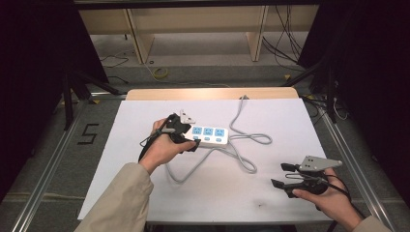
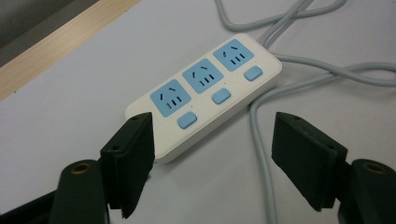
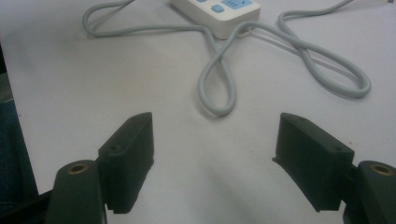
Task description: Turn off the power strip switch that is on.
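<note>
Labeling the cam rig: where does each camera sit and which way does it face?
High view: above the person's side, looking forward and down at the table; both forearms, left tongs, right tongs.
Left gripper view: on the left tongs, aimed along open jaws at the power strip.
Right gripper view: on the right tongs, open, facing the grey cord.
All share the power strip and cord.

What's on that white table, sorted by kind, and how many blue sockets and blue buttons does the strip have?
Power strip: 1
Grey cable: 1
Grippers, left and right: 2
Total: 4 things
On the strip:
Blue sockets: 3
Blue buttons: 3
</note>
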`<move>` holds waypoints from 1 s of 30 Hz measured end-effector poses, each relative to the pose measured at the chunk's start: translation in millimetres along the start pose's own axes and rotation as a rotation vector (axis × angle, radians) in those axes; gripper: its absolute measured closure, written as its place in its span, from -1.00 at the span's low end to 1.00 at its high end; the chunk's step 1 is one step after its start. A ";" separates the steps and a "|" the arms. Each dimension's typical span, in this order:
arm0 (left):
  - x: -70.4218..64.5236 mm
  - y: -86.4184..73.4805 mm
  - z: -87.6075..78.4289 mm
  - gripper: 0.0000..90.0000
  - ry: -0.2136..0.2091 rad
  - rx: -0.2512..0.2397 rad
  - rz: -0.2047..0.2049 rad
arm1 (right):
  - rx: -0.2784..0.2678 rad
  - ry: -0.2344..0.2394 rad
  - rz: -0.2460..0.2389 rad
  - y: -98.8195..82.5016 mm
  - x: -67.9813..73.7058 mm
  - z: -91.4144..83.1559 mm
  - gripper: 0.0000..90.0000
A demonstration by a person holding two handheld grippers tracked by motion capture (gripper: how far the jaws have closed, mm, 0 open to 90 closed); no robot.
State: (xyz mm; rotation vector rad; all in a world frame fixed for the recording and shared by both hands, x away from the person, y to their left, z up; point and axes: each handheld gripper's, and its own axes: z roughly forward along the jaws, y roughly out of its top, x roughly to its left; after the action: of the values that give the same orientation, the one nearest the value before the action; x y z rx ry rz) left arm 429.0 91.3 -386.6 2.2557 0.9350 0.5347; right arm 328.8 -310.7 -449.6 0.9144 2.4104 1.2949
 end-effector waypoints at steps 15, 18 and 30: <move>-2.6 -39.7 -26.2 -0.41 0.014 -0.071 0.043 | 0.001 -0.001 0.001 0.6 0.2 0.4 -0.37; -4.6 -49.7 -29.7 -0.42 0.012 -0.089 0.044 | 0.001 -0.002 0.000 0.6 0.3 0.3 -0.37; -9.3 -81.9 -43.1 -0.47 0.021 -0.107 0.020 | 0.001 0.000 -0.002 1.1 0.4 0.8 -0.37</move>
State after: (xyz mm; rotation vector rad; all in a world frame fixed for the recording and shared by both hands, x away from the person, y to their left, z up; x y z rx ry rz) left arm 358.9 146.4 -412.8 2.1692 0.8741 0.6046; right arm 329.3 -309.5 -449.1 0.9119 2.4113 1.2938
